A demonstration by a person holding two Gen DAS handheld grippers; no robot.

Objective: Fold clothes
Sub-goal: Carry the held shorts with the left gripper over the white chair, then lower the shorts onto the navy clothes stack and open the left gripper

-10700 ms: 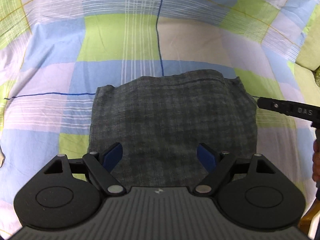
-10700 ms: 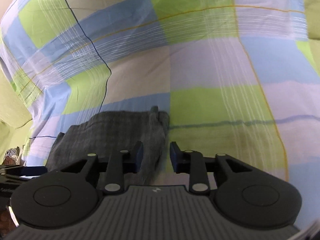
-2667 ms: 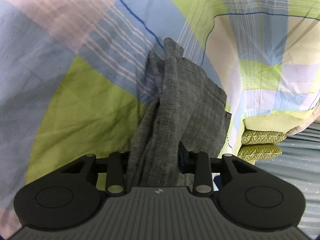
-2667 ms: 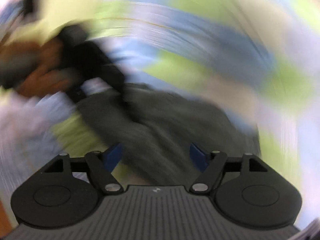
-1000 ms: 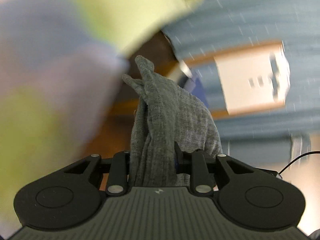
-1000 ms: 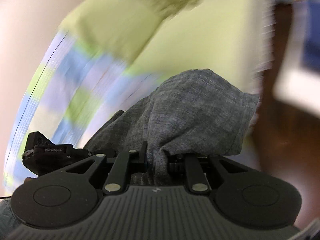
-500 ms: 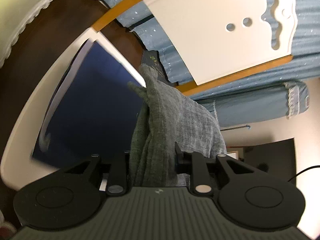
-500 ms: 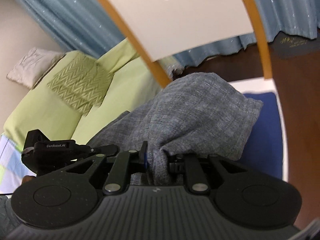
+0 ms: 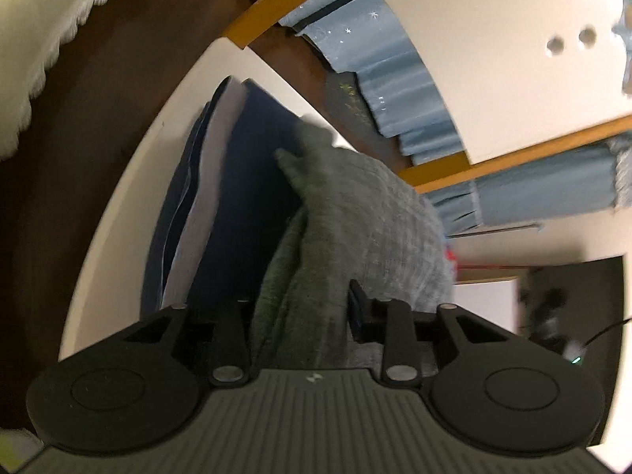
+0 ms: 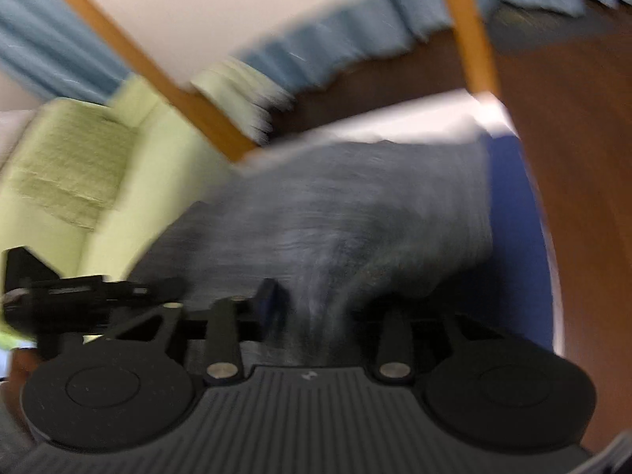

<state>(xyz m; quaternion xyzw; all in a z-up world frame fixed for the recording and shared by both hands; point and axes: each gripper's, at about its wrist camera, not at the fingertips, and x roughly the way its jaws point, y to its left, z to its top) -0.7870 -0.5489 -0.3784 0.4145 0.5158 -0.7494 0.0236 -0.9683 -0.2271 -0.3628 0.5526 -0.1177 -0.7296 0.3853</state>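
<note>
The folded grey checked garment (image 9: 355,213) hangs between my two grippers above a white chair seat (image 9: 118,205). My left gripper (image 9: 300,308) is shut on one end of it, cloth bunched between its fingers. In the blurred right wrist view my right gripper (image 10: 316,304) is shut on the other end of the garment (image 10: 355,213). The left gripper (image 10: 71,292) shows there at the far left. A stack of folded dark blue clothes (image 9: 245,181) lies on the seat under the garment.
The chair's white backrest (image 9: 513,39) with orange wooden posts (image 10: 466,27) stands behind the seat. Blue curtains (image 9: 395,71) hang beyond. Dark brown floor (image 9: 98,98) surrounds the chair. A light green bedspread and cushion (image 10: 71,166) lie to the left.
Both grippers have carried the grey garment off the bed and lower over the chair seat. The blue stack is now closer beneath it. Both jaws look slightly wider apart.
</note>
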